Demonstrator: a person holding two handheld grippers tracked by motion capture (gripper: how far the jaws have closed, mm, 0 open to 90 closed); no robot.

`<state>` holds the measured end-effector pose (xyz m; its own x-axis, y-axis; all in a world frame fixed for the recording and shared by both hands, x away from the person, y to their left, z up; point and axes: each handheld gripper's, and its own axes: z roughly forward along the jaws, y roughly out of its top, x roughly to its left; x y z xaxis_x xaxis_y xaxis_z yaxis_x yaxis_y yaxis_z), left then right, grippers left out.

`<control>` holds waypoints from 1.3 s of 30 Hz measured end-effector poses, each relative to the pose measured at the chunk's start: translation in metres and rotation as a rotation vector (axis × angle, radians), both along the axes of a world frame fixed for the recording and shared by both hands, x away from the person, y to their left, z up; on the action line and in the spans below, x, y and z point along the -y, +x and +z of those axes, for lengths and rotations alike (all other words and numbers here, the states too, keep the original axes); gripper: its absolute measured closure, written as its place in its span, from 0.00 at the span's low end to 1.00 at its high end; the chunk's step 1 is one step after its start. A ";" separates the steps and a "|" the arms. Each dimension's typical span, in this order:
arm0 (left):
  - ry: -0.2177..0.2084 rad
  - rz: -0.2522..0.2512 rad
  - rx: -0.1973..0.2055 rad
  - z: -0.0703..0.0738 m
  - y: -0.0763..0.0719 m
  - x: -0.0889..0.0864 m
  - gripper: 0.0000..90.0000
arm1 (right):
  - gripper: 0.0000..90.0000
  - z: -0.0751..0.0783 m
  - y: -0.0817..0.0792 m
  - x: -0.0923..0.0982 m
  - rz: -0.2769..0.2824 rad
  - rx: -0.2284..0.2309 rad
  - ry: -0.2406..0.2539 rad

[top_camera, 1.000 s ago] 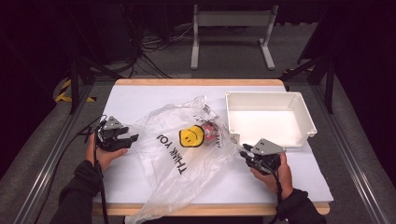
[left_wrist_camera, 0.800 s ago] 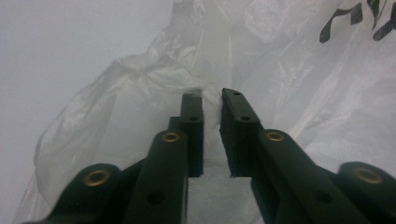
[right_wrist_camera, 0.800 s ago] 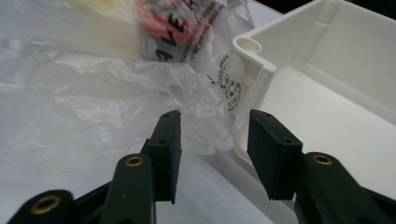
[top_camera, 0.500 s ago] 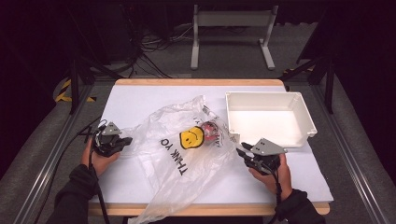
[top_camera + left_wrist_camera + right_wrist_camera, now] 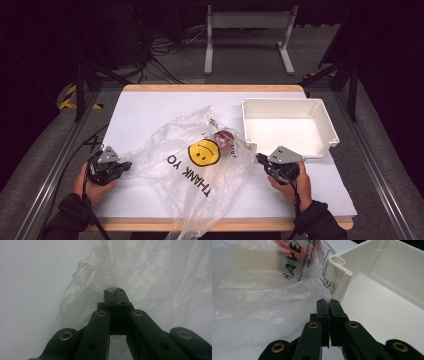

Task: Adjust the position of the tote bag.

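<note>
A clear plastic bag point(image 5: 195, 165) printed with a yellow smiley face lies crumpled across the middle of the white table point(image 5: 145, 107), a red-and-white item inside it near its far right edge. The left gripper point(image 5: 115, 290) is closed, pinching the bag's left edge. The right gripper point(image 5: 327, 300) has just been closing; its jaws meet at the bag's right edge, with film at their tips. A white tray point(image 5: 327, 131) sits just beside it, far right.
</note>
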<state>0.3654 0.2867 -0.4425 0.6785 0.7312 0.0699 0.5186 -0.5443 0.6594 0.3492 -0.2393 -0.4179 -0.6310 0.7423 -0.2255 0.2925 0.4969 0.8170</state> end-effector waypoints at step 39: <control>-0.206 -0.031 0.215 0.079 -0.003 0.047 0.33 | 0.98 0.016 0.006 -0.019 0.057 0.068 -0.005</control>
